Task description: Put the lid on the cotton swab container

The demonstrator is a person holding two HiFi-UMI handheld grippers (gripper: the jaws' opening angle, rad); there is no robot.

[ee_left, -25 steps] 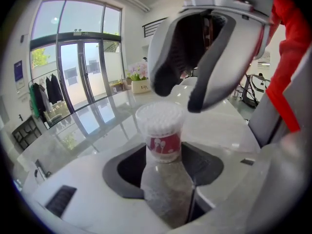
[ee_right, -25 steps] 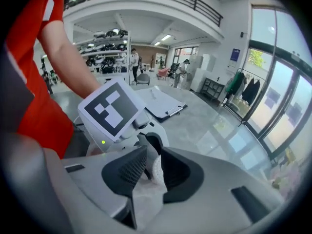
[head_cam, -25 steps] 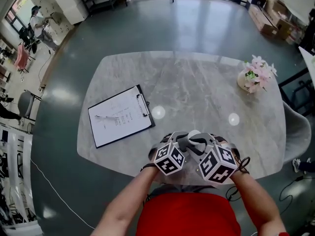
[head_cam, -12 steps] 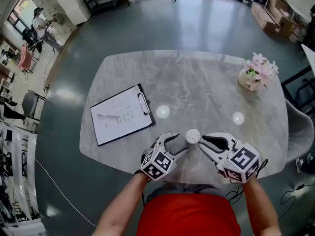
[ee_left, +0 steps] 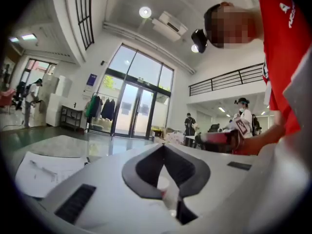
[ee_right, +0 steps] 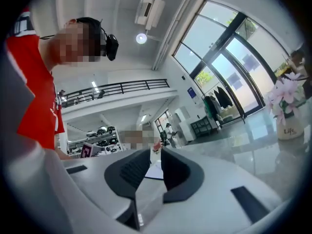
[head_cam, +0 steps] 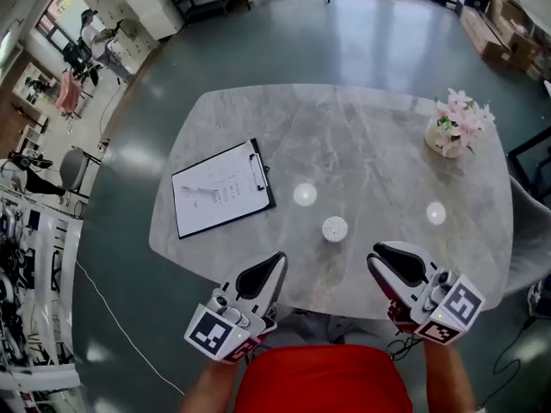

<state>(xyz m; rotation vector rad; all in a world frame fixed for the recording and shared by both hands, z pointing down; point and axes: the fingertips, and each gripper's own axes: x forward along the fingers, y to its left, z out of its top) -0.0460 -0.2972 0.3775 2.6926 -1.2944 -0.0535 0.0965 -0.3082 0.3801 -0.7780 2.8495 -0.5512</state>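
Table [head_cam: 370, 136]: While you hold both claws by its near edge, the big grey stone top lies wide open in front of you.
Clipboard [head_cam: 219, 188]: It lies flat on the left side, well apart from the job.
Left claw [head_cam: 277, 259]: It hangs at the near left and points out level over the table. Its two jaws are pressed together and pinch nothing.
Right claw [head_cam: 379, 255]: It hangs at the near right, also level. Its jaws have a small gap, they have just been closing, and nothing sits between them.
Flowers [head_cam: 456, 127]: The pink bunch in its little pot stands at the far right, out of your way.
Cotton swab container [head_cam: 334, 228]: The small round white tub stands in the middle of the table, on the side near you. It is out in front of both claws, and neither one touches it.
Lid [head_cam: 334, 225]: I think it is on the tub already, because the top looks closed and no loose lid lies on the table. It is too small to be sure. So the job looks done, and you are at the let-go step. Your next move calls for very little: keep both claws away from the tub so you do not knock it.
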